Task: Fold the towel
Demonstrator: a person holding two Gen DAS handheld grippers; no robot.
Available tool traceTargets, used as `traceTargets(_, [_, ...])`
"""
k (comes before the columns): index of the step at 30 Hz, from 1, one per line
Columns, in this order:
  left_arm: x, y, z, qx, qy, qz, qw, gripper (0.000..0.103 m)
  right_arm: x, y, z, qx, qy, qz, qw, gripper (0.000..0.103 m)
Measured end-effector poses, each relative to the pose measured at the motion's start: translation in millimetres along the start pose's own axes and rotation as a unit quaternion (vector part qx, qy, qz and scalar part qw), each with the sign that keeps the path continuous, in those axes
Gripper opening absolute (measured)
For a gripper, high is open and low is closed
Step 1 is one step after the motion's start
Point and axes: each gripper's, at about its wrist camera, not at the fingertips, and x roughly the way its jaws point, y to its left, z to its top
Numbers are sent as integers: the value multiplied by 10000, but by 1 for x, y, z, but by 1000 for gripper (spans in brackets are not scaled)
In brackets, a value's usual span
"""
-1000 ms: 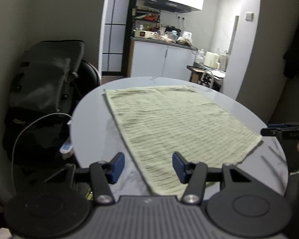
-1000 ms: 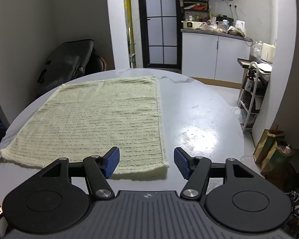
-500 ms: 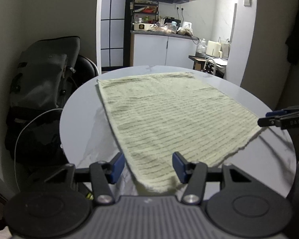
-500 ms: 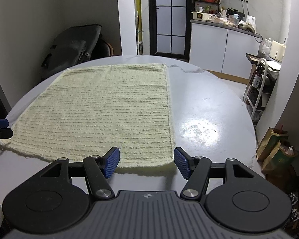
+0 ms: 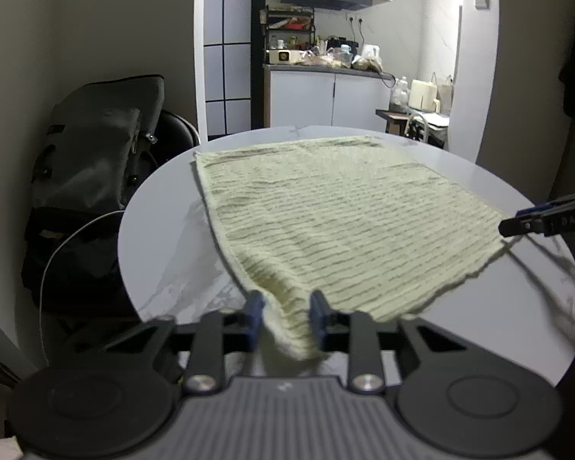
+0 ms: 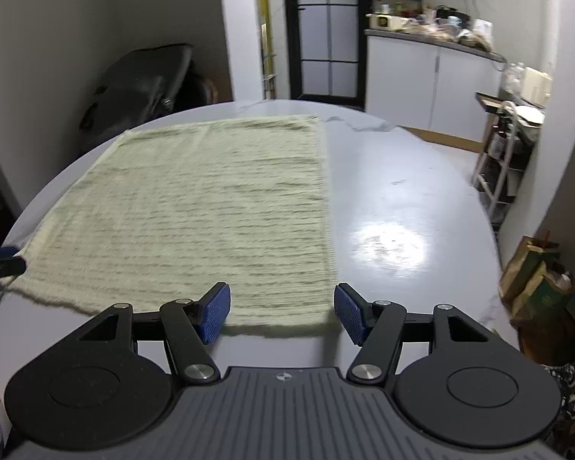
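Note:
A pale green ribbed towel (image 5: 337, 214) lies spread on a round grey table (image 5: 161, 230). My left gripper (image 5: 285, 316) is shut on the towel's near left corner, which bunches between the blue pads and lifts off the table. My right gripper (image 6: 281, 312) is open, its blue pads either side of the towel's near right corner (image 6: 287, 322), which lies flat. The towel also shows in the right wrist view (image 6: 195, 207). The right gripper's fingertips (image 5: 517, 226) show at the far right of the left wrist view.
A dark bag on a chair (image 5: 92, 161) stands left of the table, with a white cable (image 5: 57, 245) below it. Kitchen cabinets (image 5: 326, 99) are behind. A rack (image 6: 502, 161) and paper bags (image 6: 536, 280) stand on the floor to the right.
My left gripper has closed on the towel's near left corner and raised it slightly. My right gripper stays open and has moved closer to the near right corner.

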Motion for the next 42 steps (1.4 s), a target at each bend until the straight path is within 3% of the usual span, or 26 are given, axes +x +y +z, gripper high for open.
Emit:
traceTargets(3, [0, -2, -1, -65, -40, -15, 10000, 14, 4, -1, 0, -8, 100, 49, 9999, 65])
traceTargets(8, [0, -4, -3, -207, -121, 56, 9997, 12, 6, 1, 0, -70, 128, -14, 9999, 62])
traceTargets(10, [-1, -5, -4, -267, -161, 101, 9995, 10, 7, 4, 0, -150, 103, -3, 9998, 48])
traceTargets(12, [-2, -7, -6, -377, -195, 139, 9990, 8, 6, 5, 0, -188, 89, 65, 9998, 26])
traceTargets(15, [-4, -9, -7, -582, -241, 138, 9979, 8, 6, 5, -1, -218, 96, 183, 9995, 6])
traceTargets(28, [-12, -8, -9, -676, -204, -66, 9975, 6, -24, 10, -9, -395, -82, 140, 9991, 3])
traceTargets(42, [-16, 2, -10, -745, -363, -424, 9957, 6, -48, 15, -30, -111, -446, 90, 9989, 3])
